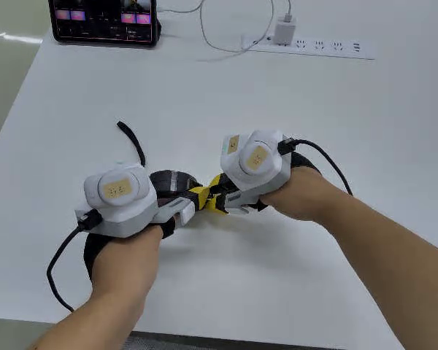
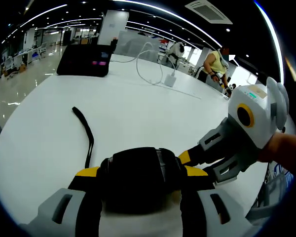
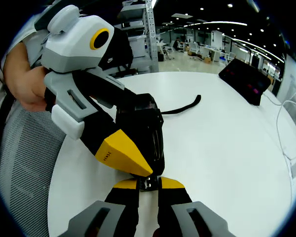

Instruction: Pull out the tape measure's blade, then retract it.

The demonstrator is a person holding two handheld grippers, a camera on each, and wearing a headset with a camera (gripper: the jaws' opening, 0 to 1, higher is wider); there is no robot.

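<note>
The black tape measure (image 1: 172,182) lies on the white table (image 1: 226,95), its black wrist strap (image 1: 132,141) trailing away behind it. My left gripper (image 1: 193,200) is shut on the case; in the left gripper view the case (image 2: 140,177) sits between the yellow-tipped fingers (image 2: 87,172). My right gripper (image 1: 220,200) meets it from the right, its jaws pinched on the blade's end hook (image 3: 149,183) right at the case mouth. In the right gripper view the case (image 3: 143,121) is just ahead, with the left gripper's yellow fingertip (image 3: 119,150) across it. Hardly any blade shows.
A dark tablet (image 1: 104,20) stands at the table's far left. A white power strip (image 1: 315,46) with a charger (image 1: 285,30) and looped cable lies at the far edge. A mesh chair (image 3: 19,163) is beside the near table edge.
</note>
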